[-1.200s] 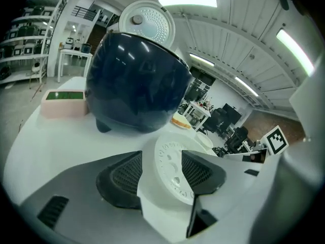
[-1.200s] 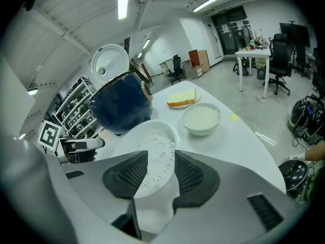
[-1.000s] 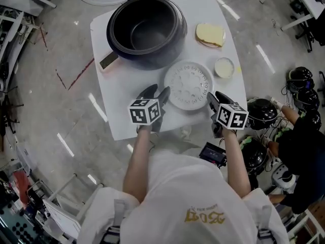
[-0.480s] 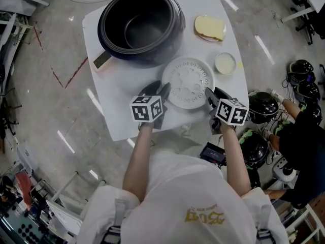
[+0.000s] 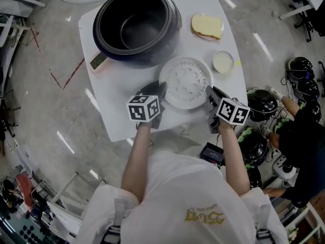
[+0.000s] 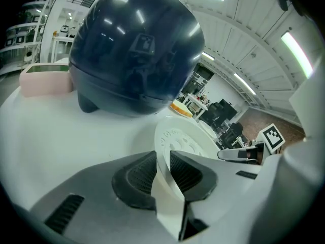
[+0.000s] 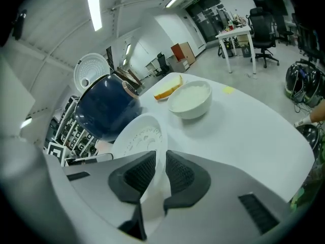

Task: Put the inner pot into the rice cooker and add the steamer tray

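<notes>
Head view shows the white steamer tray [image 5: 186, 83] on the tabletop [image 5: 117, 111], just in front of the open dark rice cooker [image 5: 136, 27]. The left claw [image 5: 160, 89] has just been closing and its pads now pinch the tray's left rim. The right claw [image 5: 208, 92], also just closing, pinches the right rim. A small white bowl [image 5: 223, 61] stands nearby.

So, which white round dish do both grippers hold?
The steamer tray, the wide flat one with holes: the left gripper and right gripper have just closed their jaws on its rim. The small bowl stands apart, untouched.
</notes>
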Demonstrator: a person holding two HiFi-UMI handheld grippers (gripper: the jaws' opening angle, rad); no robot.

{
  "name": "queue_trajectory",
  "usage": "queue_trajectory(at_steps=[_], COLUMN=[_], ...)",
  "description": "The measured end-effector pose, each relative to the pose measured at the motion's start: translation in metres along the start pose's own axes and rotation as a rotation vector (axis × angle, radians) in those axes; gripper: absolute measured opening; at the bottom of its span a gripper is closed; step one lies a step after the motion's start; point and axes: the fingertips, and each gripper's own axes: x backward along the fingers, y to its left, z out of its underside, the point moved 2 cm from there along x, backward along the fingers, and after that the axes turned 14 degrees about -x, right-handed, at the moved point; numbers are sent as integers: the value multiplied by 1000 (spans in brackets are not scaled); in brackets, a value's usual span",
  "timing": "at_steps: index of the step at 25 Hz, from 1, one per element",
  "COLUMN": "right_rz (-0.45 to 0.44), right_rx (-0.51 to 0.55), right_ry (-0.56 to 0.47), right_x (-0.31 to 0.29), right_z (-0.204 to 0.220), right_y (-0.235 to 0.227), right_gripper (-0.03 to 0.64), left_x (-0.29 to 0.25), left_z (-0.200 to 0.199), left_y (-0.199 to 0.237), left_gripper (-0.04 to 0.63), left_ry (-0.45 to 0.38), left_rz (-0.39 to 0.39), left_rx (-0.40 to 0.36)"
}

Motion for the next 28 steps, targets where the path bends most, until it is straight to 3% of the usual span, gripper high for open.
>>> queue_trajectory(at_steps=[10, 28], right_rz=[-19, -145], right_rx=[1, 40], right_ry=[17, -51], right_x=[7, 56], right_z=[1, -14], right_y=[2, 37], right_gripper=[66, 58], left_x=[8, 57], left_z=[-6, -41], left_y=[-5, -38], left_gripper=[87, 75], left_ry=[-15, -158], left_rz=[-17, -59], left_rx=[9, -2])
